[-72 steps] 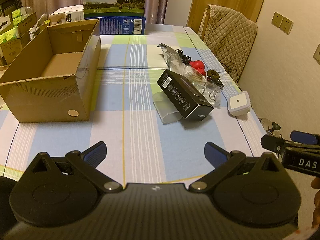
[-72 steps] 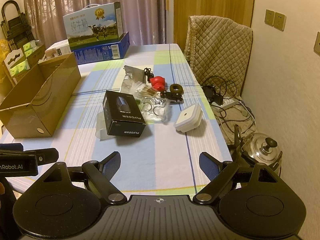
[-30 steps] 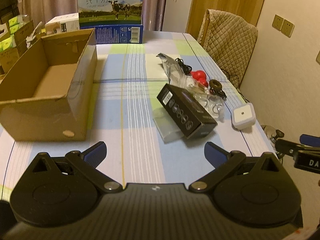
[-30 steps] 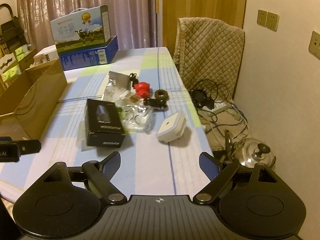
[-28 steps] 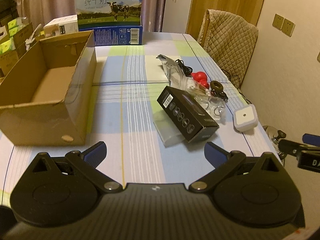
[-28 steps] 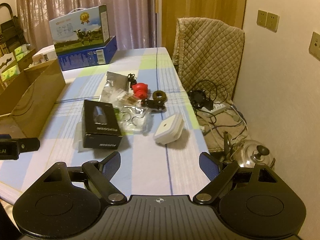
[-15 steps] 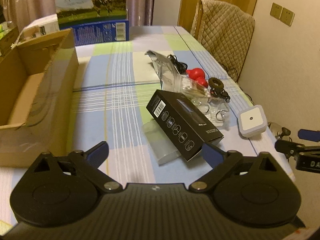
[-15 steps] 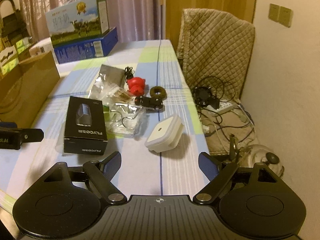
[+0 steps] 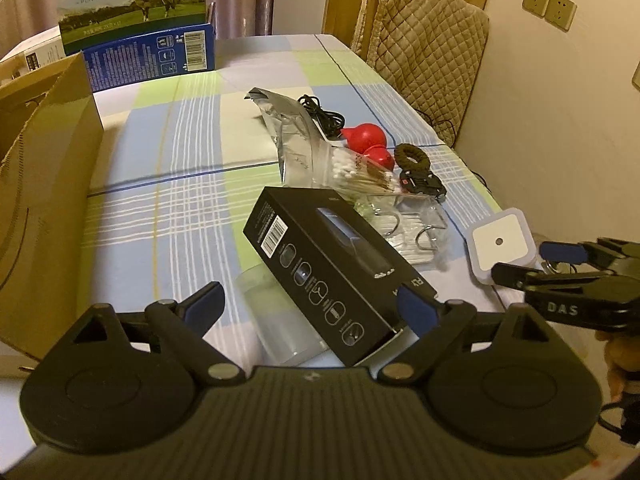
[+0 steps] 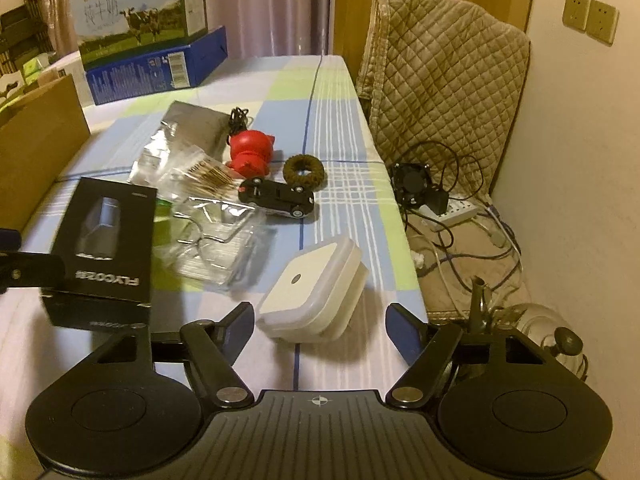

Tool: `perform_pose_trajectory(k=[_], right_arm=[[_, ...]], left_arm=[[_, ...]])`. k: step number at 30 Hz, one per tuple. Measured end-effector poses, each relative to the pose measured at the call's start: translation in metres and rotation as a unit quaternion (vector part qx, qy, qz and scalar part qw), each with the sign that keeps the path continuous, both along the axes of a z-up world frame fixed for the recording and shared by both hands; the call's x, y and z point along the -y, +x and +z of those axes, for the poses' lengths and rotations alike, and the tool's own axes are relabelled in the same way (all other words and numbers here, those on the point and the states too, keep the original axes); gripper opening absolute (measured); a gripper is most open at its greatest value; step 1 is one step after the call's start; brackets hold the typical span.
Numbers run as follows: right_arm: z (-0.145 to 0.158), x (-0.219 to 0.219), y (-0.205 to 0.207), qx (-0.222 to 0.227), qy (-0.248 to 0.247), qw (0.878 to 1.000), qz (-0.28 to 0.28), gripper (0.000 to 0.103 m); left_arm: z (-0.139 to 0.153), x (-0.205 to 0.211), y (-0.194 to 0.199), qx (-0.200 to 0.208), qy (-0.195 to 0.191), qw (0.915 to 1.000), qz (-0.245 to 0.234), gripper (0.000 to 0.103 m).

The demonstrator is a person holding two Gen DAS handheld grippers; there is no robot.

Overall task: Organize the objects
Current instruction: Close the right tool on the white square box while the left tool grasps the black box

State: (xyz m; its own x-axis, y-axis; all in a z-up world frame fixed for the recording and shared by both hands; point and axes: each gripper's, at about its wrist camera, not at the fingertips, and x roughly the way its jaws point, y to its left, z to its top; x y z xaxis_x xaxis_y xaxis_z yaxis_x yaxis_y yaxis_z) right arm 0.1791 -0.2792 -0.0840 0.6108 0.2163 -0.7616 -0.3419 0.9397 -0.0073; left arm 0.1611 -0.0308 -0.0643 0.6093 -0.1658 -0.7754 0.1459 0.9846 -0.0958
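Note:
A black product box point(image 9: 332, 264) lies slanted on the checked tablecloth, propped on a translucent tub point(image 9: 280, 320). My left gripper point(image 9: 310, 304) hovers over the box's near end. Its jaws are closing, with the pads clear of the box. A white square lidded box point(image 10: 316, 292) sits near the table's right edge. My right gripper point(image 10: 320, 324) is just short of it, jaws closing, the pads apart from its sides. The white box point(image 9: 498, 242) and the right gripper point(image 9: 528, 260) also show at the right of the left wrist view.
An open cardboard box point(image 9: 40, 184) stands at the left, a milk carton point(image 9: 136, 12) behind it. A silver bag point(image 9: 288, 128), cotton swabs point(image 9: 356, 172), red toy point(image 10: 250, 152), brown ring point(image 10: 304, 172) and toy car point(image 10: 276, 196) crowd the middle. A quilted chair point(image 10: 440, 72), cables and a kettle point(image 10: 548, 328) lie beyond the right edge.
Both grippers have moved forward and down toward the table, so the black box and the white box now loom close. Both pairs of jaws stand narrower than before.

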Motion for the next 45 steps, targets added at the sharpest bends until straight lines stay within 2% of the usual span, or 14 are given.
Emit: perform_pose_trajectory(k=[7,9,13,18,26,31,36,41,45], right_arm=[[-0.009,-0.005,0.012,-0.008,0.018,1.000,-0.014,0.057],[-0.009,-0.005,0.012,-0.006,0.023,1.000,-0.019,0.049],[-0.007,-0.006,0.011,0.003,0.024,0.999,-0.021,0.044],[0.000,-0.009,0.010,0.013,0.030,0.999,-0.006,0.032],[0.008,-0.028,-0.002,-0.003,0.058,0.997,0.059,0.031],[0.007,-0.039,-0.007,-0.033,0.083,0.991,0.097,0.031],[0.003,-0.051,-0.012,-0.064,0.131,0.979,0.140,0.031],[0.002,-0.069,-0.015,-0.091,0.189,0.961,0.183,0.031],[0.002,-0.064,-0.014,-0.078,0.167,0.970,0.161,0.031]], left_arm=[[-0.002,-0.002,0.005,0.002,-0.004,1.0000,0.002,0.091],[-0.002,-0.002,0.006,0.003,-0.005,1.0000,0.003,0.091],[-0.002,-0.002,0.008,0.001,-0.010,1.0000,0.000,0.091],[-0.004,-0.004,0.008,-0.001,-0.018,0.9998,-0.001,0.091],[-0.001,-0.012,0.007,0.003,-0.021,0.9998,0.007,0.091],[0.003,-0.020,0.005,0.004,-0.025,0.9995,0.020,0.091],[0.007,-0.028,0.003,0.010,-0.025,0.9994,0.022,0.091],[0.011,-0.036,0.001,0.015,-0.017,0.9996,0.015,0.091],[0.010,-0.039,0.001,0.016,-0.004,0.9998,-0.006,0.091]])
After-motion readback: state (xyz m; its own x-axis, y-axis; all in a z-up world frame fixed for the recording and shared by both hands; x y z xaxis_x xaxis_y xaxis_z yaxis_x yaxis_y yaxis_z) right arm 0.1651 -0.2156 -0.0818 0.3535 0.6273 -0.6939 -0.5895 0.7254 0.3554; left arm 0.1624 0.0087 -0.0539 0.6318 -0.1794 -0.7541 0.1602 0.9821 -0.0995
